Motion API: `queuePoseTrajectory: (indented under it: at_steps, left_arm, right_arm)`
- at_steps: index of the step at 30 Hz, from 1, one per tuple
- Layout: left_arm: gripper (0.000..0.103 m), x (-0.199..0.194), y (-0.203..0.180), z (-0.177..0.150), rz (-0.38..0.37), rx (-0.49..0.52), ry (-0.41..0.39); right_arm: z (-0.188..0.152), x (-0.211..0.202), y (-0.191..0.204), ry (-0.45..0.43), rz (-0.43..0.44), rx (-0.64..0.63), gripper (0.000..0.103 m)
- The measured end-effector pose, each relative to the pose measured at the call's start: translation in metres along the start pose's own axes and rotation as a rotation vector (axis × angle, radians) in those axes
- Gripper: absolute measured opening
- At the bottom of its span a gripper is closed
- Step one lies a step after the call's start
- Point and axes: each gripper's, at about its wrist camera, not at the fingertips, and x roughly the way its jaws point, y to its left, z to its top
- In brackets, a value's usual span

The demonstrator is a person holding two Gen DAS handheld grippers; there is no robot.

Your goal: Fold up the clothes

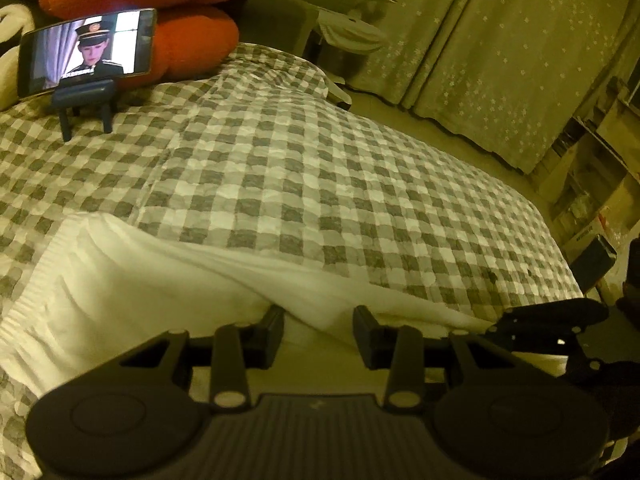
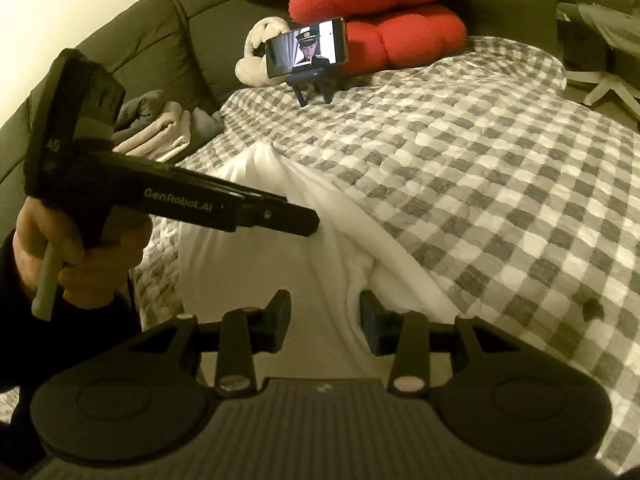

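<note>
Garment [image 2: 320, 208] on checked bed [image 2: 480, 160]

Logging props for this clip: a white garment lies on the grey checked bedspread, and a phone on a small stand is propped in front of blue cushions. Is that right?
Not quite. The cushions behind the phone are red, not blue, as the right wrist view shows. The rest holds: the white garment lies on the grey checked bedspread, and the phone sits on a small stand.

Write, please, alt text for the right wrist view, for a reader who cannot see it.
A white garment lies rumpled on a checked bedspread, between the right gripper's fingers, while the left gripper, in a hand, touches its fold. Behind stand a phone on a stand, red cushions and folded clothes.
</note>
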Motion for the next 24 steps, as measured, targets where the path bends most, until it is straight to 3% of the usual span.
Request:
queuePoseTrajectory:
  at_steps: [11, 20, 24]
  left_arm:
    - [0.040, -0.005, 0.015, 0.005, 0.021, -0.056, -0.019]
    - [0.040, -0.006, 0.023, 0.007, 0.031, -0.082, -0.030]
    - [0.040, -0.006, 0.023, 0.008, 0.033, -0.082, -0.030]
  right_arm:
    - [0.012, 0.020, -0.004, -0.056, 0.028, 0.079, 0.044]
    - [0.014, 0.024, 0.008, -0.132, -0.007, 0.003, 0.044]
    - [0.015, 0.021, -0.004, -0.170, -0.004, 0.078, 0.044]
